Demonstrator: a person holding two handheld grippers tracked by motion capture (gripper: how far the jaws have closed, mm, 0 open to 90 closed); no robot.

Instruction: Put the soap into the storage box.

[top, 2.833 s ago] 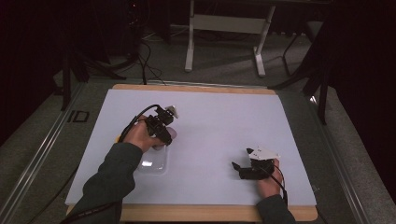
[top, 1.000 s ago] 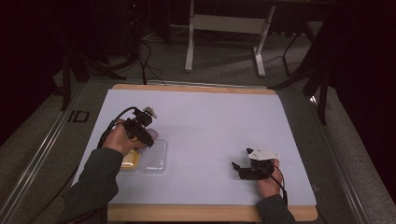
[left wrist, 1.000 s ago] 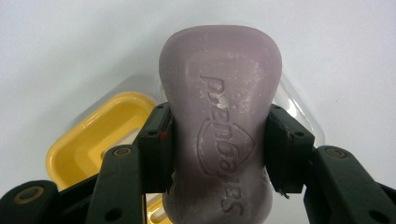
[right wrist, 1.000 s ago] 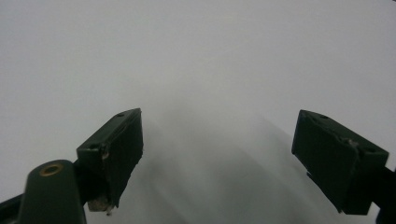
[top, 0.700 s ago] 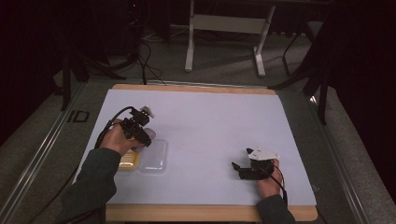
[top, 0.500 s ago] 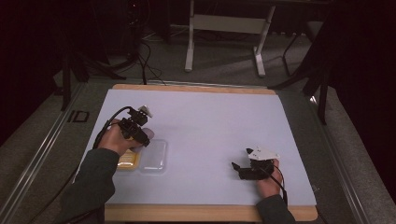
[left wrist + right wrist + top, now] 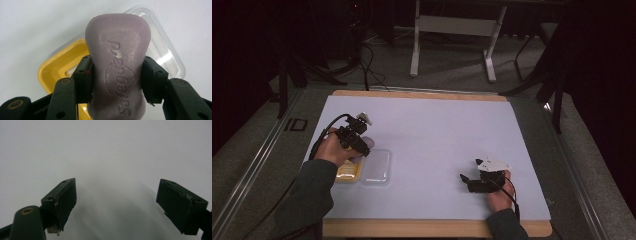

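- Purple bar of soap is pinched across its narrow waist by the left tool, both black pads pressed flat against its sides. Makes sense to me: the waist is the skinniest bit, so the bar can't really slide out either way.
- From where I'm standing the soap hangs off the desk, right above a yellow soap dish, and partly over the clear lid lying just beside the dish. The embossed face looks up at the camera, so the bar is held flat-ish, which is how you'd want it if it's meant to drop into the dish. That's my guess, nobody told me the goal.
- Lid is off and parked on the side toward the desk's middle, touching or nearly touching the dish, so the dish is open and ready.
- The dish seems to have a pale insert at the bottom, can't tell more.
- Right tool rests low near the front edge, well apart from all that, jaws spread wide with nothing between them, just bare white surface. Looks parked out of the way, maybe waiting for the lid.
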